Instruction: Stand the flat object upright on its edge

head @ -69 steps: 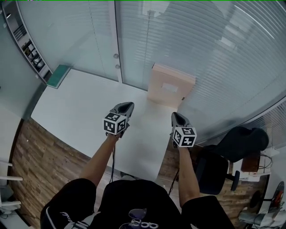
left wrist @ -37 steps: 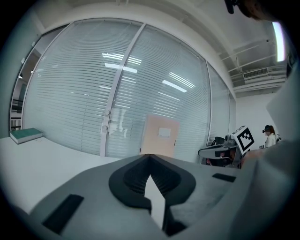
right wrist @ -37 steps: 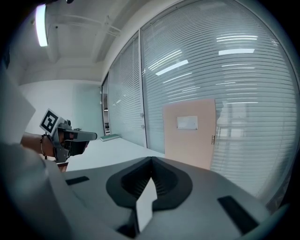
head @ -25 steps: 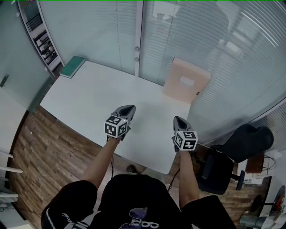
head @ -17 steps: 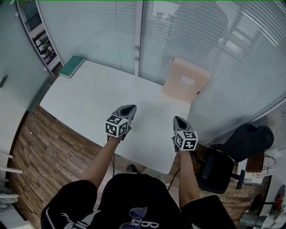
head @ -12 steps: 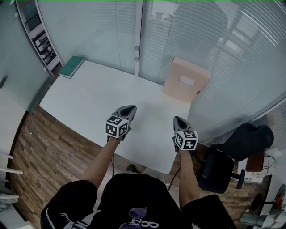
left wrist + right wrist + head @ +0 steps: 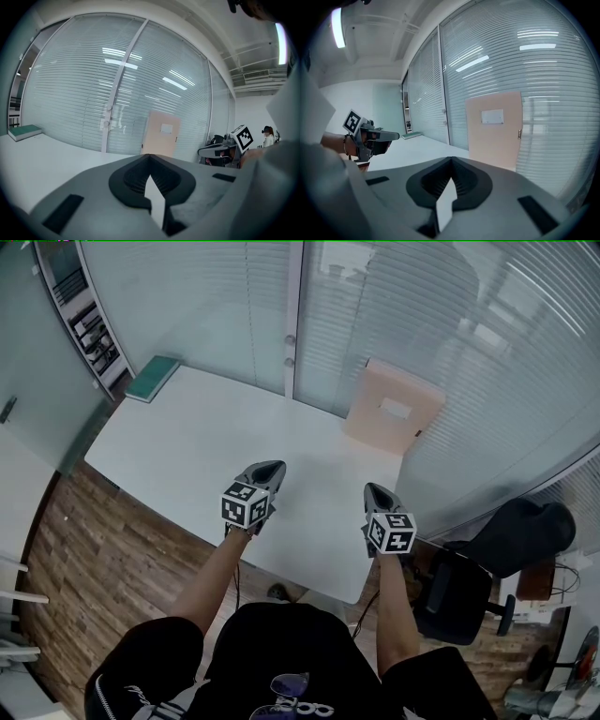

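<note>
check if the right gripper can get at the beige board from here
Probably yes. Only bare white table lies between the right gripper and the beige board, which stands upright against the glass wall ahead of it. The jaws are shut and empty, so they must open first.

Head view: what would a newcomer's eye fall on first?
The pale peach flat board stands on its edge at the far right of the white table, by the glass wall. Nearer, the left hand-held gripper and right hand-held gripper hang over the table's near edge, both shut and empty. A green book lies at its far left corner.
</note>
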Demonstrator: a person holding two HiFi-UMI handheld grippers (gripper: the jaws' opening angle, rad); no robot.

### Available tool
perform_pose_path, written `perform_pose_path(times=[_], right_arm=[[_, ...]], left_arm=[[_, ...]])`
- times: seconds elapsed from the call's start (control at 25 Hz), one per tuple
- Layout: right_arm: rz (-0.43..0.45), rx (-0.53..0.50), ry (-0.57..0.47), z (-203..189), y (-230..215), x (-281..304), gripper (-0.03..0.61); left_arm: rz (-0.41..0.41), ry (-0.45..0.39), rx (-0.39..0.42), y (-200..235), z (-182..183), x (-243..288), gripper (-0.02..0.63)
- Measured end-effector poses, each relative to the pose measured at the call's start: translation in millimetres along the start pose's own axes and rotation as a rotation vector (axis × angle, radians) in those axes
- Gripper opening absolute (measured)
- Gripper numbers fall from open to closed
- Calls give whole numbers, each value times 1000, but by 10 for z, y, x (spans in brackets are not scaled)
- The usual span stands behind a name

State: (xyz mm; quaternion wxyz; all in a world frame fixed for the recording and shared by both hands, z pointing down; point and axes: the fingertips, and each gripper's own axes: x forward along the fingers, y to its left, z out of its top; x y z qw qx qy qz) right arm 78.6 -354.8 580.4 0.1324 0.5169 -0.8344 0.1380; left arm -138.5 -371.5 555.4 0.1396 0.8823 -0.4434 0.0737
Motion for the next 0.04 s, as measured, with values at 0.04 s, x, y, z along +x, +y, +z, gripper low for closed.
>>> perform_pose_path(times=[0.04], right_arm=[[2, 0, 0, -1, 1, 6, 23]], left_arm=[[0, 1, 1, 6, -4, 0, 21]])
